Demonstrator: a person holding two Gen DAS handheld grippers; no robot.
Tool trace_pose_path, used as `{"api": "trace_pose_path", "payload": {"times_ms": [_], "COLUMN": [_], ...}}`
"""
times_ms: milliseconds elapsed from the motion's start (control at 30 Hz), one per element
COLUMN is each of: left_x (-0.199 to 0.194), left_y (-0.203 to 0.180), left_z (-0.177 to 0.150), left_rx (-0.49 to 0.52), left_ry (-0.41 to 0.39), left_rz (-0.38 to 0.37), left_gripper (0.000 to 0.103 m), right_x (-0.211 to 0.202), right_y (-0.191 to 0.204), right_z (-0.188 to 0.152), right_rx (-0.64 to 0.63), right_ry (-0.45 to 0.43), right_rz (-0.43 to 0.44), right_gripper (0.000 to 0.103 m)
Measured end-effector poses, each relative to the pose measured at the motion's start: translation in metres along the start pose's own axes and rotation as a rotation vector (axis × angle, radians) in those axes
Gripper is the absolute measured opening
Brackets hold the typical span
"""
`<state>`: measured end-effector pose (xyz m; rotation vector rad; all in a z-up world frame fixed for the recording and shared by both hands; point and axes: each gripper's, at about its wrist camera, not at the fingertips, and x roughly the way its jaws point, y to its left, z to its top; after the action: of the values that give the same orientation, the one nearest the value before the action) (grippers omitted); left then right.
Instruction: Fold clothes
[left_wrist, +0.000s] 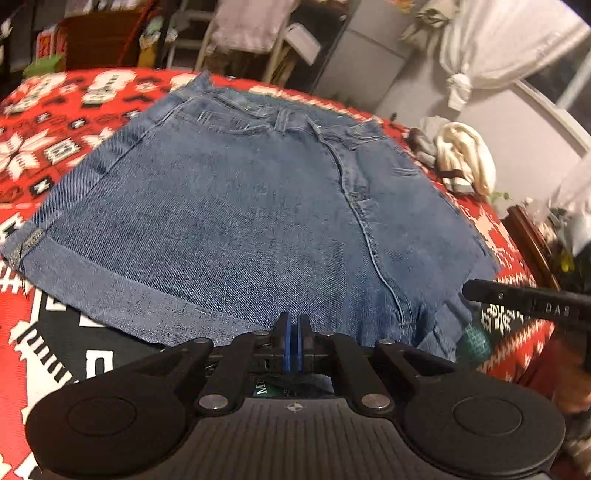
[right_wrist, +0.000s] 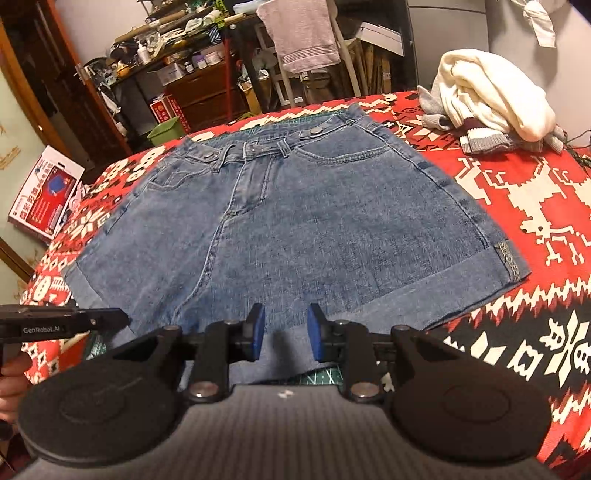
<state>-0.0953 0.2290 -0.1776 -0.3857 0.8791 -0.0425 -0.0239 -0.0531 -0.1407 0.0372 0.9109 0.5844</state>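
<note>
Blue denim shorts (left_wrist: 240, 221) (right_wrist: 295, 221) lie flat, front up, on a red patterned blanket (left_wrist: 55, 129) (right_wrist: 535, 184), waistband at the far side and cuffed hems toward me. My left gripper (left_wrist: 294, 332) is shut, blue pads pressed together at the near hem, and no cloth shows between them. In the right wrist view its black body (right_wrist: 92, 321) reaches the shorts' left hem corner. My right gripper (right_wrist: 287, 332) stands open just above the near hem, denim showing in the gap. Its dark finger (left_wrist: 524, 301) enters the left wrist view beside the right hem.
A pile of cream and grey clothes (right_wrist: 491, 99) (left_wrist: 465, 155) sits on the blanket's far right. A green cutting mat (right_wrist: 325, 376) peeks from under the shorts. A hand (right_wrist: 9, 384) holds the left gripper. Shelves, boxes and a hanging towel (right_wrist: 299, 33) stand beyond the surface.
</note>
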Motion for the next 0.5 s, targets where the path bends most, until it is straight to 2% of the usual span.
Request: {"api": "trace_pose_path", "payload": {"times_ms": [133,300,400,500], "left_x": [-0.012,-0.016,-0.019,-0.024], "left_y": [0.002,-0.019,-0.031,-0.045], "left_z": [-0.010,-0.020,-0.020,-0.019], "left_rx": [0.013,0.129,0.173,0.203], "left_ry": [0.012,0.013,-0.009,-0.053], "left_rz": [-0.002,0.083,0.105,0.104], "left_gripper": [0.003,0.003,0.003,0.009], "right_x": [0.004,0.002,-0.005,-0.008], "right_y": [0.001,0.009,0.017,0.026], "right_z": [-0.012,-0.021,-0.023,-0.023], "right_rx": [-0.048,-0.128,-0.160,-0.204], "right_ry": [0.017,0.006,-0.021,-0.046], "right_rz": [-0.025,-0.048,-0.065,-0.057], "right_gripper": [0.031,0.035,0.035,0.044]}}
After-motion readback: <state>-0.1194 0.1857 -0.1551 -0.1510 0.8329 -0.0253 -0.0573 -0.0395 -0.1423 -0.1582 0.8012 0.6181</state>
